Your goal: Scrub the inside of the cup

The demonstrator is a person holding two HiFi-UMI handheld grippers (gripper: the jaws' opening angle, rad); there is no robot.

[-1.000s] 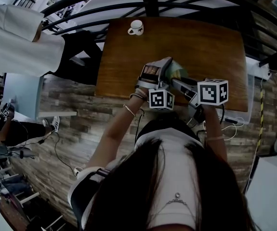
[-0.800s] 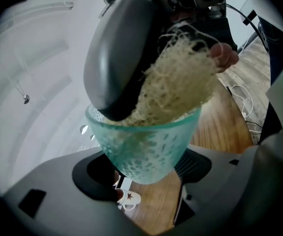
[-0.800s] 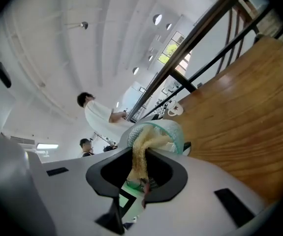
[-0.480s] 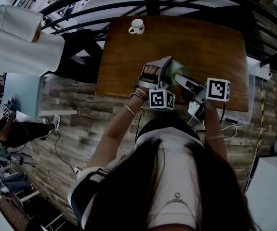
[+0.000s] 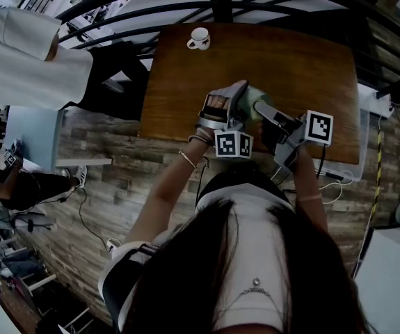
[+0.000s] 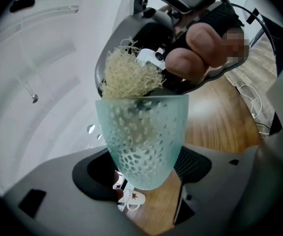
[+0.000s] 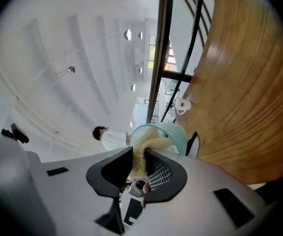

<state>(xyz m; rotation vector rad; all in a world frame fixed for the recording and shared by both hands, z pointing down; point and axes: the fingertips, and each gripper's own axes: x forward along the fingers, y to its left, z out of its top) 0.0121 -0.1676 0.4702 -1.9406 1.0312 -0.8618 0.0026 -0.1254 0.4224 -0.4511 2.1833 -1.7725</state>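
Note:
The pale green dimpled cup [image 6: 142,141] lies on its side between the jaws of my left gripper [image 6: 143,170], which is shut on it. In the head view the cup [image 5: 254,94] is held over the near part of the table, with the left gripper [image 5: 236,97] beside it. A yellowish fibrous scrubber [image 6: 127,76] sits at the cup's mouth. My right gripper [image 7: 141,159] is shut on the scrubber [image 7: 142,154], whose far end reaches into the cup [image 7: 168,131]. In the head view the right gripper [image 5: 262,108] points left at the cup.
A white mug [image 5: 198,39] stands at the far left of the wooden table [image 5: 297,54]. Dark railing runs behind the table. A person in white [image 5: 26,54] is at the left. Cables lie on the floor by the table's right edge.
The right gripper has rolled about its own axis at the cup's mouth, and its marker cube now shows a narrower face further right. The left gripper and cup have stayed put.

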